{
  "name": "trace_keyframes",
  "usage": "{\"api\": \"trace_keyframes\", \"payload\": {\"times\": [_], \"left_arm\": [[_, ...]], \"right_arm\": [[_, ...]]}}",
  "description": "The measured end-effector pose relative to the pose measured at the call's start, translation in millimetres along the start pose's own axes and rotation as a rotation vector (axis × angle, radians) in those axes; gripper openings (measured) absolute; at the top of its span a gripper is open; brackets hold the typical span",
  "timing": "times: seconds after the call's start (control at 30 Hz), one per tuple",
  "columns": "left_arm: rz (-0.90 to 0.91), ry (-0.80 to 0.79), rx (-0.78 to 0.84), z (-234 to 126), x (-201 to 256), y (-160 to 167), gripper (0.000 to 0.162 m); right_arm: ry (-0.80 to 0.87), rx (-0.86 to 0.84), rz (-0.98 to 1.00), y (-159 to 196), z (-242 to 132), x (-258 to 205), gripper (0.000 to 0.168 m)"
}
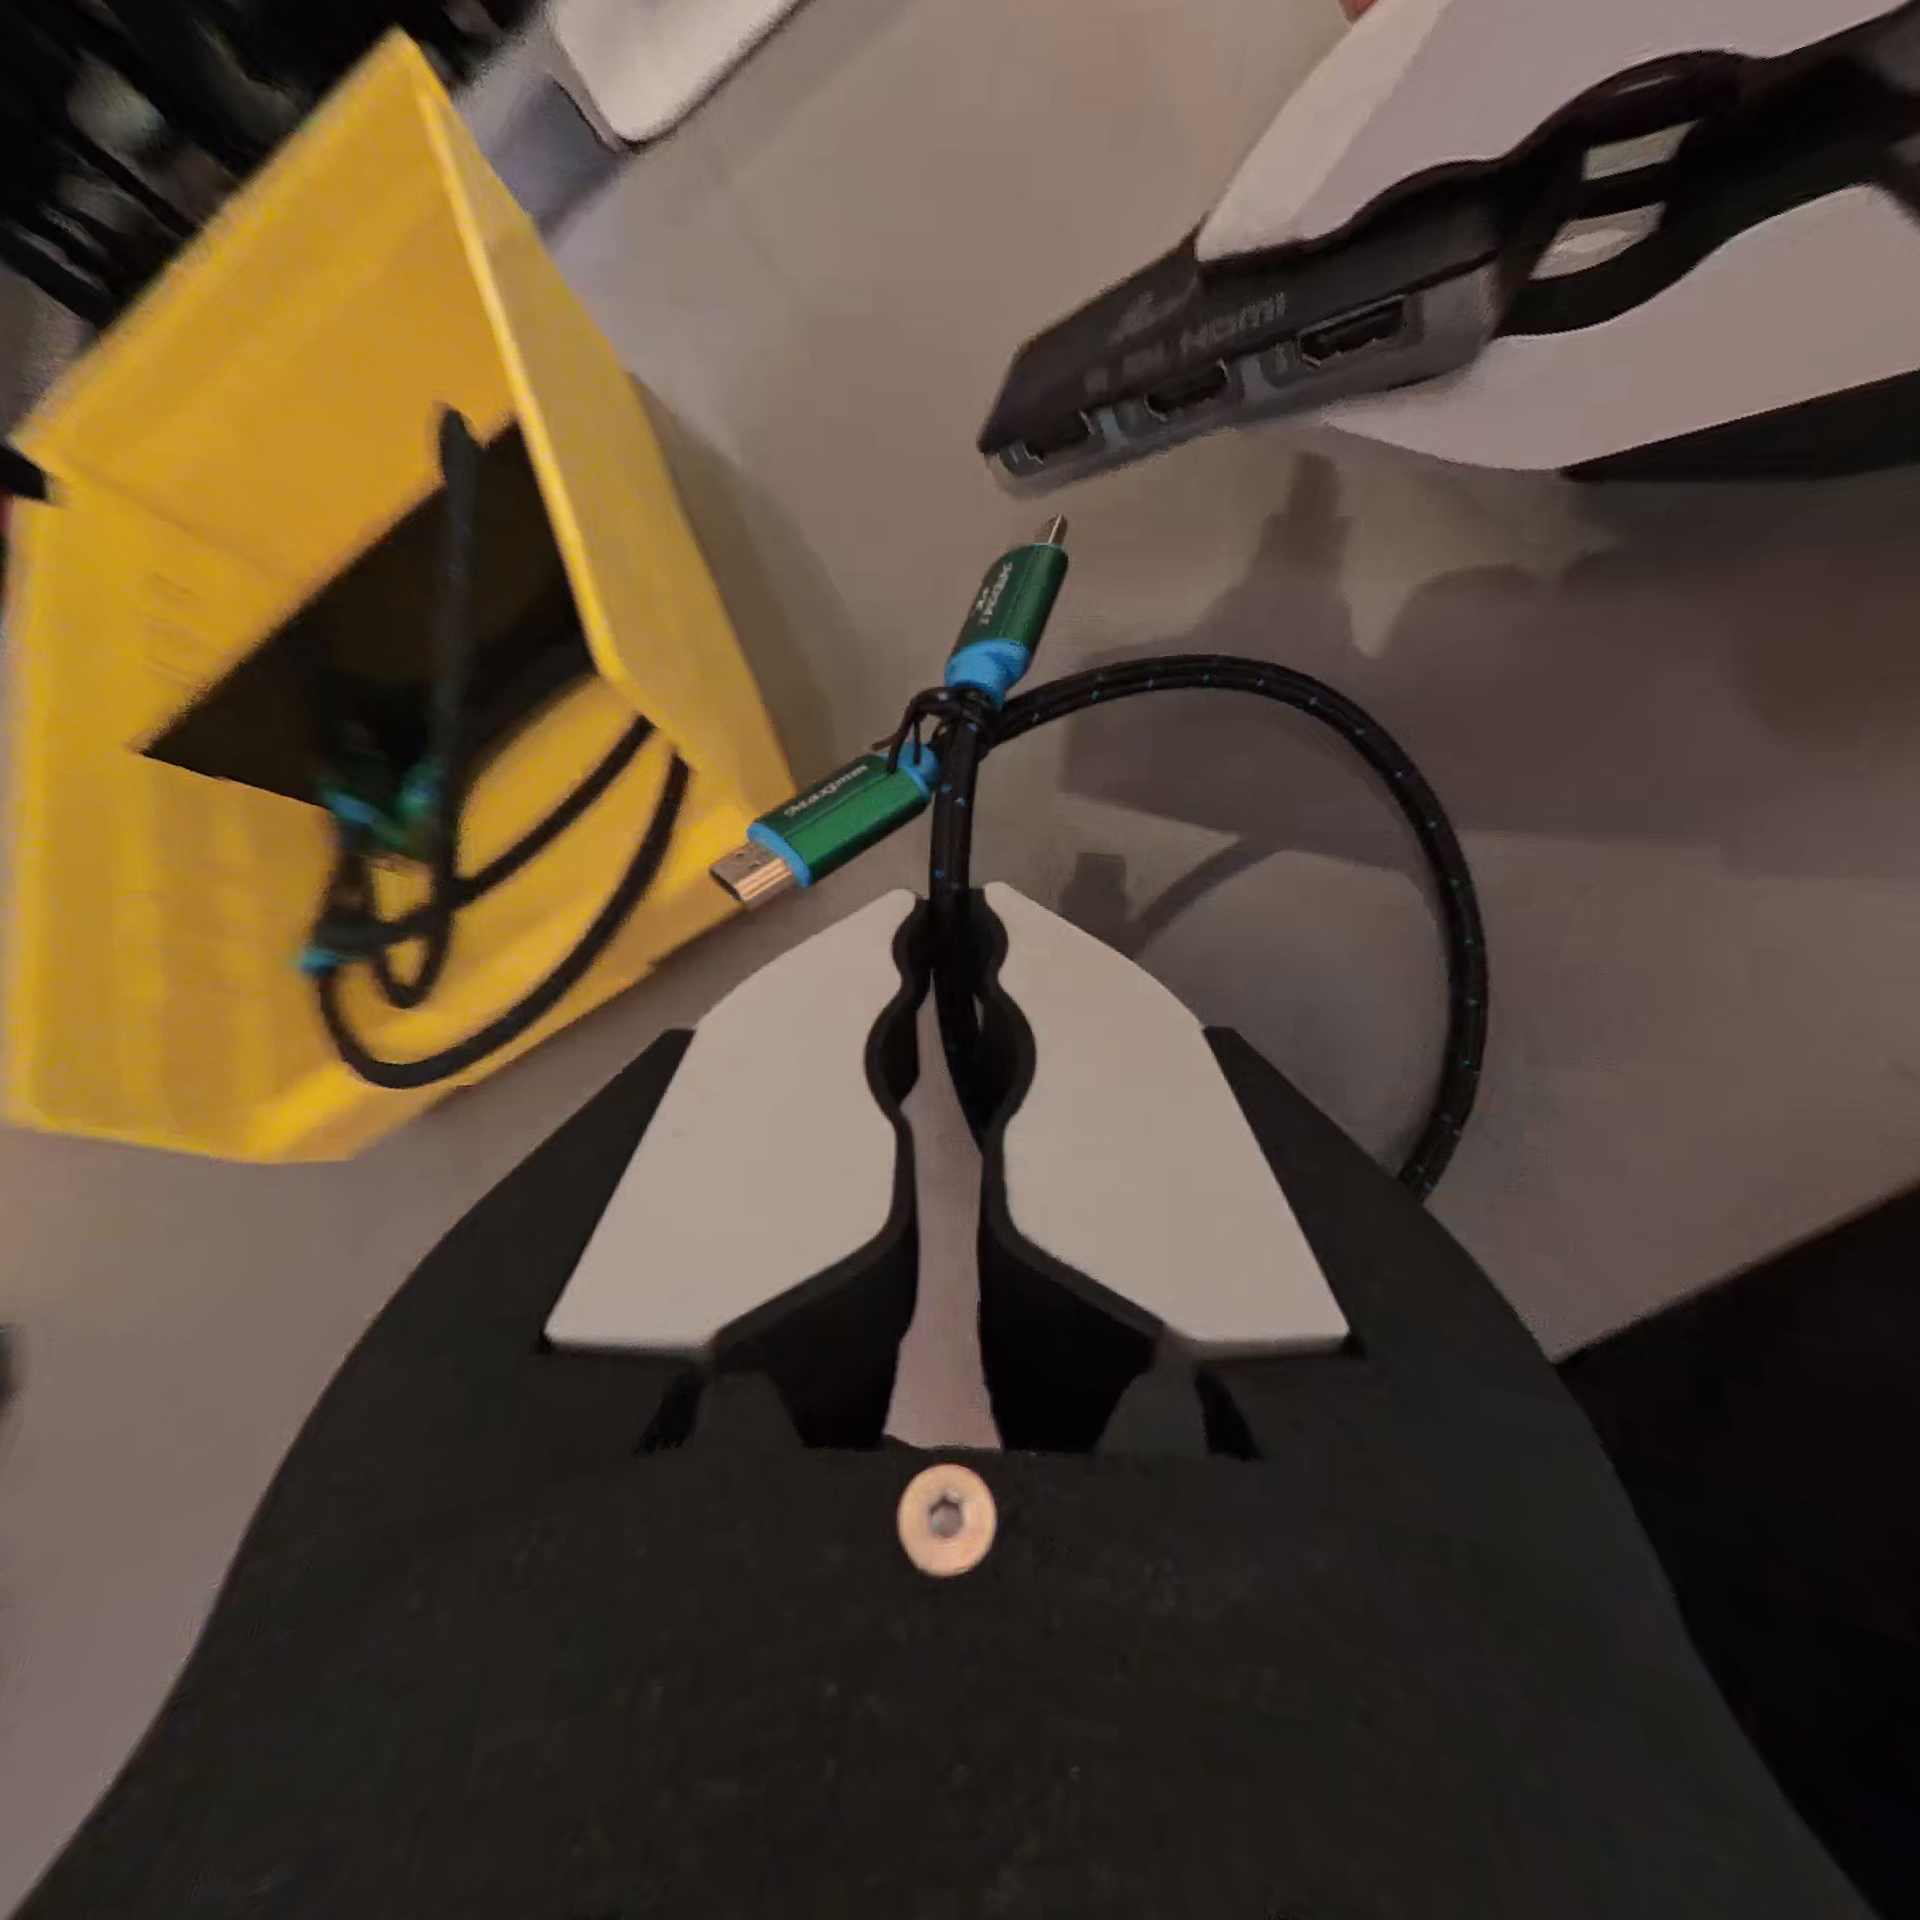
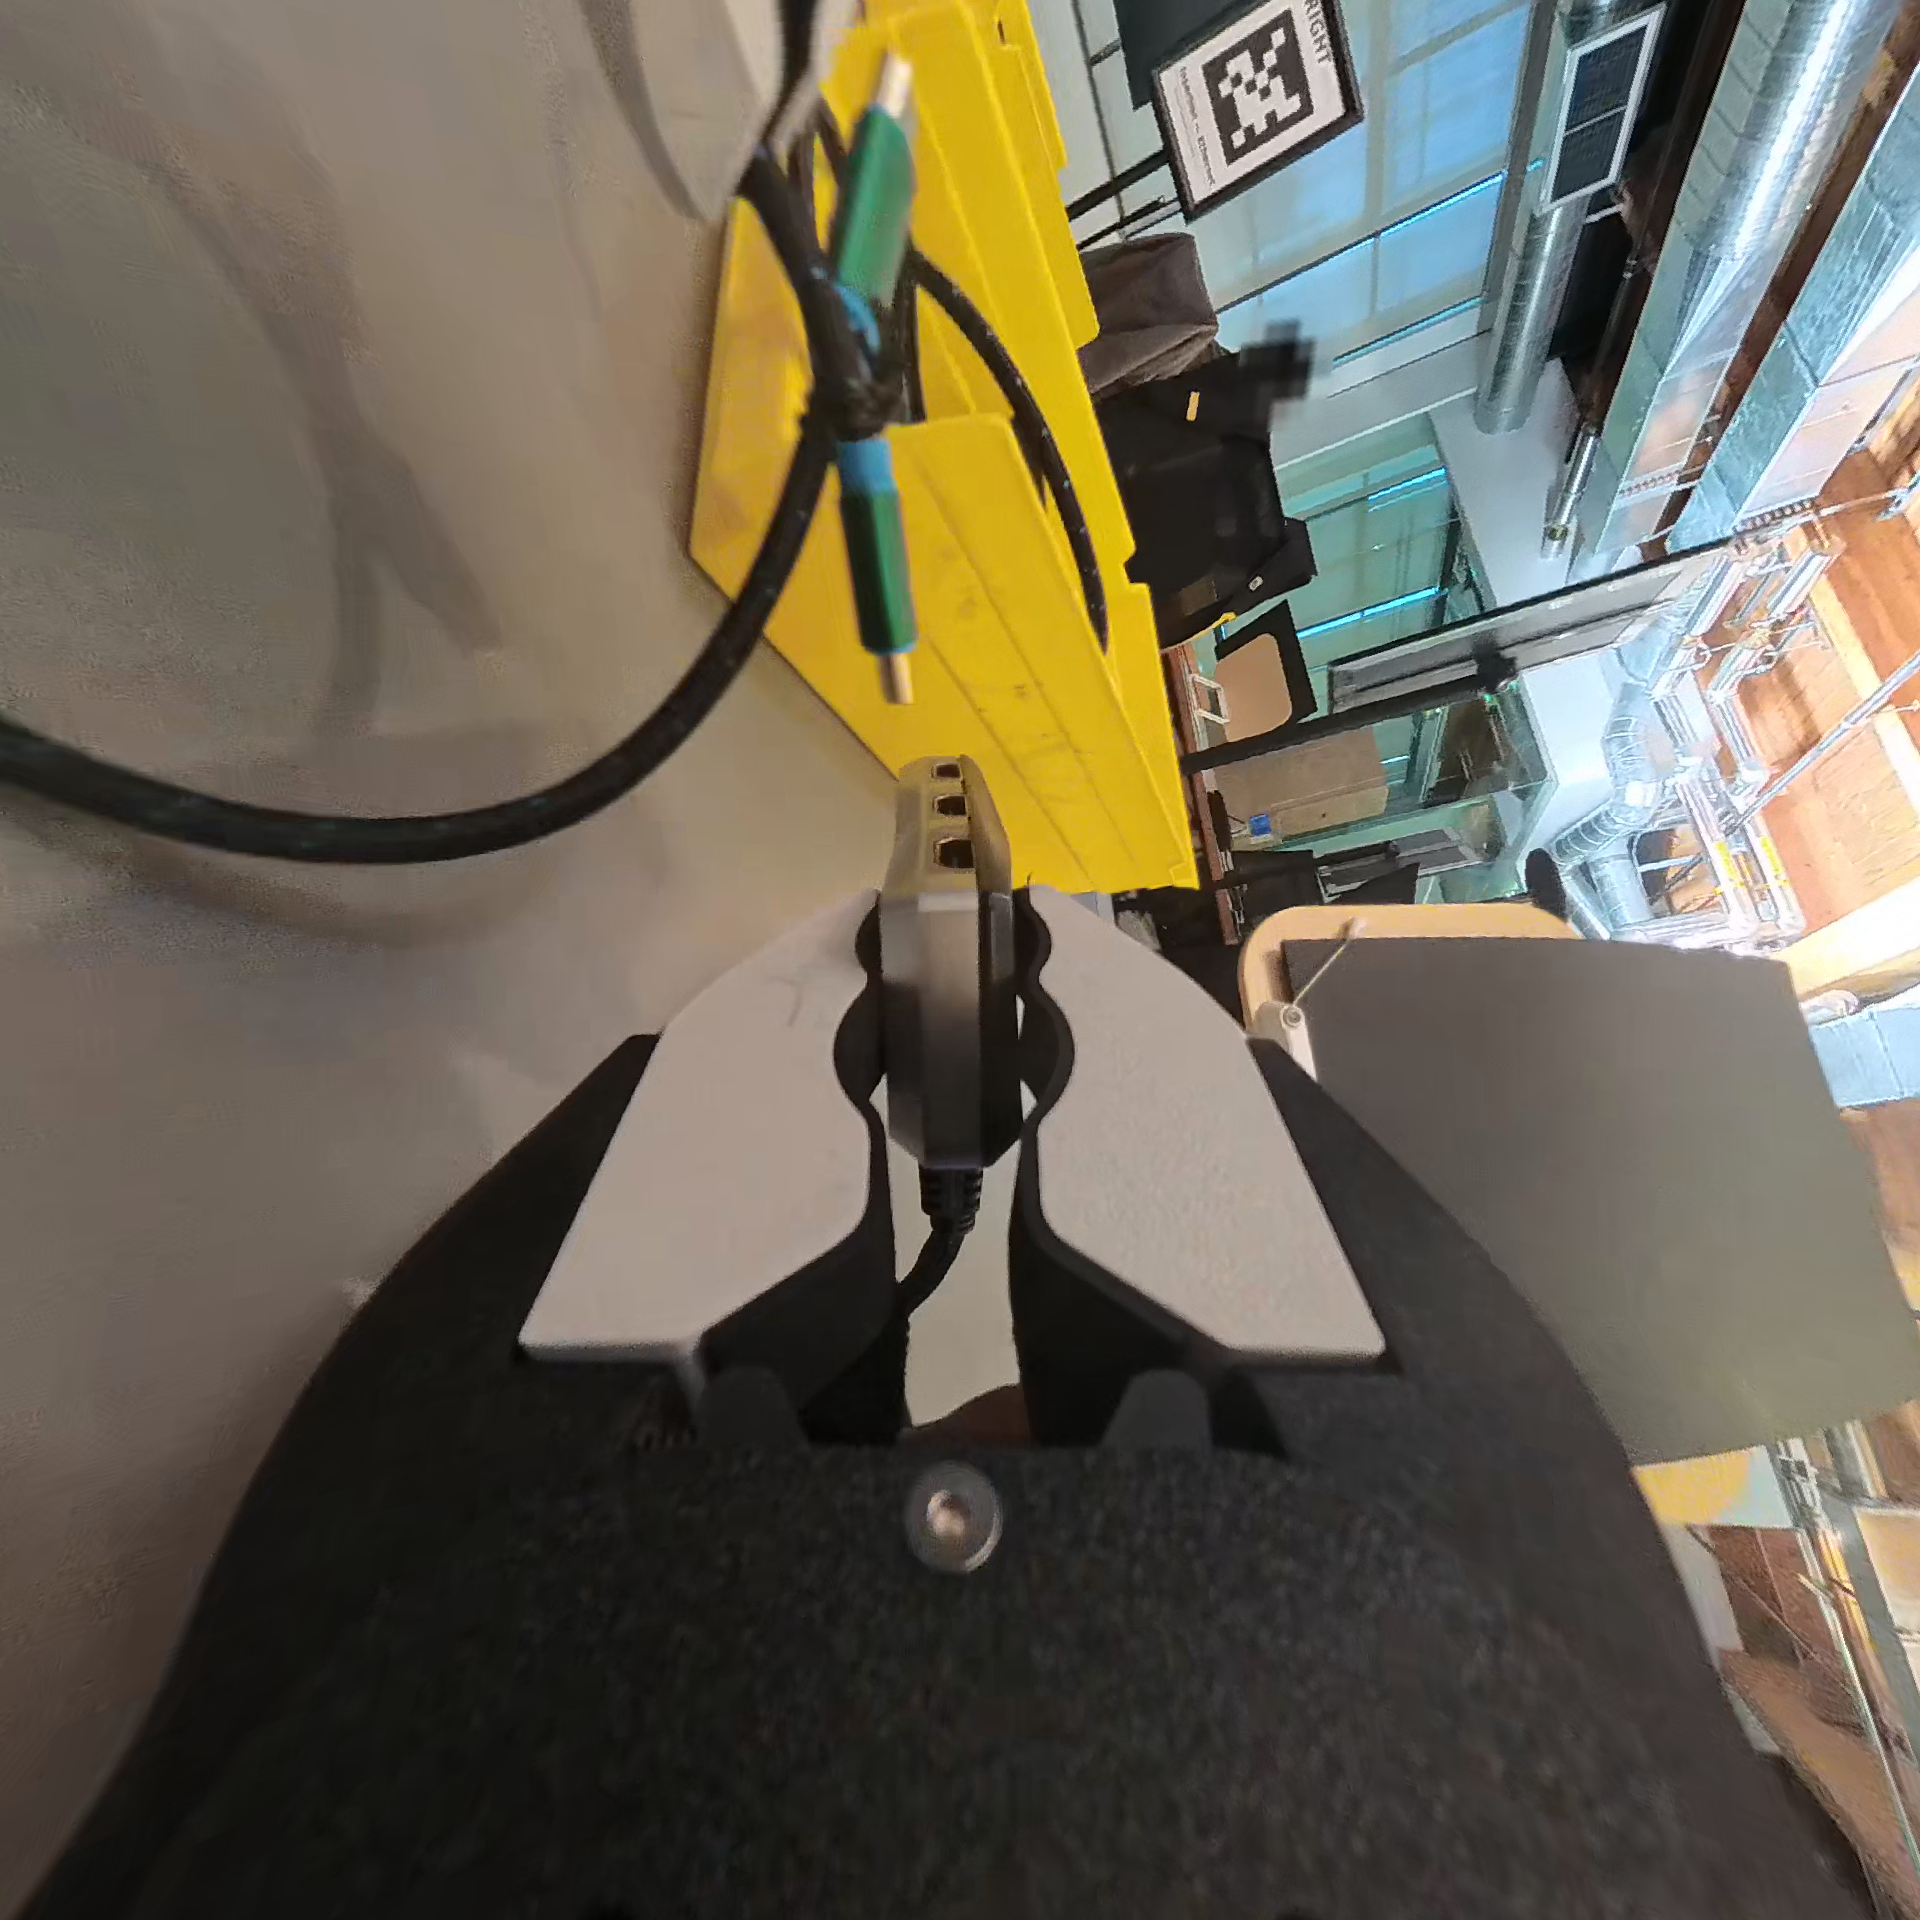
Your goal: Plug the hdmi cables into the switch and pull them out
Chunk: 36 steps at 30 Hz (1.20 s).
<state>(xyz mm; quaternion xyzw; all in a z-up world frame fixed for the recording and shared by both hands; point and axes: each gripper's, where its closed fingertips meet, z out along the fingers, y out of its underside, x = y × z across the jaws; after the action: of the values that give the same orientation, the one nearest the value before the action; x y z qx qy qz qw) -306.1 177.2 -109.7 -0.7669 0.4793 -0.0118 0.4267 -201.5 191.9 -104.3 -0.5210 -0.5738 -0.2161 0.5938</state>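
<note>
Between right hand-held gripper (image 2: 945, 914) fingers, switch (image 2: 943, 935) lengthwise, ports forward

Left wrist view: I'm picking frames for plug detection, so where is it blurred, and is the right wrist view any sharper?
Left wrist view: the yellow box and switch are motion-smeared, while the green plug near the left gripper stays crisp. Right wrist view: the switch in the right gripper is fairly sharp; the hanging plugs are soft; fisheye bending at the edges.

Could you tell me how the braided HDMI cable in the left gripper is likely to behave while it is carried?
The HDMI cable probably flexes yet springs, since it keeps a smooth loop. Its green plugs stick out past the left gripper, so they may swing.
</note>
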Motion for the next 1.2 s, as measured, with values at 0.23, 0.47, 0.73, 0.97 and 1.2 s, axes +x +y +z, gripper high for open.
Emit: {"api": "trace_keyframes", "payload": {"times": [0.23, 0.47, 0.73, 0.97, 1.2], "left_arm": [[0.056, -0.05, -0.004, -1.2, -2.5, -8.9, 0.006], [0.057, -0.014, -0.001, -2.7, 0.7, -10.0, 0.006], [0.013, 0.045, 0.019, -2.1, 2.1, -9.8, 0.006], [0.012, 0.072, 0.035, -2.6, 3.2, -9.5, 0.006], [0.013, 0.121, 0.039, -3.1, 5.8, -7.5, 0.006]], "right_arm": [[0.0, 0.019, 0.004, -6.9, -3.7, 0.3, 0.021], [0.003, 0.04, 0.01, -9.6, -3.4, -1.6, 0.021], [0.01, 0.063, 0.008, -9.5, -4.9, -2.3, 0.021], [0.01, 0.08, 0.013, -10.2, -5.5, -3.2, 0.021], [0.016, 0.101, 0.008, -11.3, -7.0, -4.1, 0.021]]}}
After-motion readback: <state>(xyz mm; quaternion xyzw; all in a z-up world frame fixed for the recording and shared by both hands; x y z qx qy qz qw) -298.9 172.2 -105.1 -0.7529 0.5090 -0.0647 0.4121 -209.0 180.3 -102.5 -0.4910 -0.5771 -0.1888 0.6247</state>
